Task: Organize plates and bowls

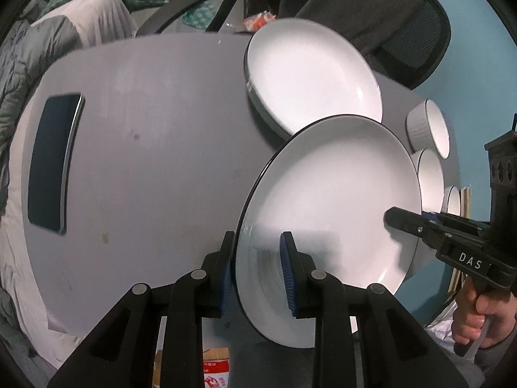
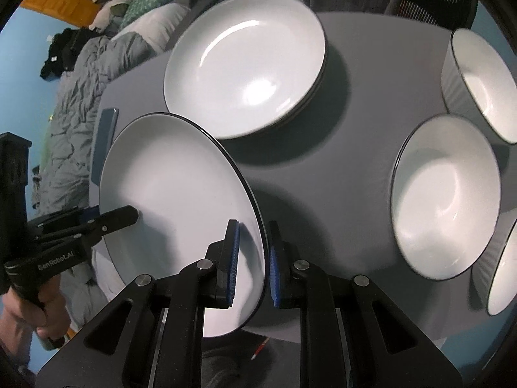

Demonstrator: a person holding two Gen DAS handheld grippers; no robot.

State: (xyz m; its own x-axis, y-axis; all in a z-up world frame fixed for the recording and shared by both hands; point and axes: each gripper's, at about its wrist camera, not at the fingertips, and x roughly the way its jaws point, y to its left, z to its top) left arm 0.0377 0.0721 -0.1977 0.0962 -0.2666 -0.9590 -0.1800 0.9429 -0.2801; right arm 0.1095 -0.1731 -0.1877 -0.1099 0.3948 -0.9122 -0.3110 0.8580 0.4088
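Note:
A white plate with a dark rim (image 1: 332, 200) is held above the grey table (image 1: 145, 168) by both grippers. My left gripper (image 1: 257, 268) is shut on its near-left rim. My right gripper (image 2: 253, 258) is shut on the opposite rim of the same plate (image 2: 174, 194). Each gripper shows in the other's view: the right gripper (image 1: 407, 221) at the plate's right edge, the left gripper (image 2: 113, 218) at its left edge. A stack of white plates (image 1: 310, 74) lies on the table behind; it also shows in the right wrist view (image 2: 245, 61).
Three white ribbed bowls (image 2: 446, 194) stand at the table's right side; they also show in the left wrist view (image 1: 429, 126). A dark phone (image 1: 53, 161) lies at the table's left. An office chair (image 1: 404, 26) stands behind the table, and bedding (image 2: 80, 74) lies to the left.

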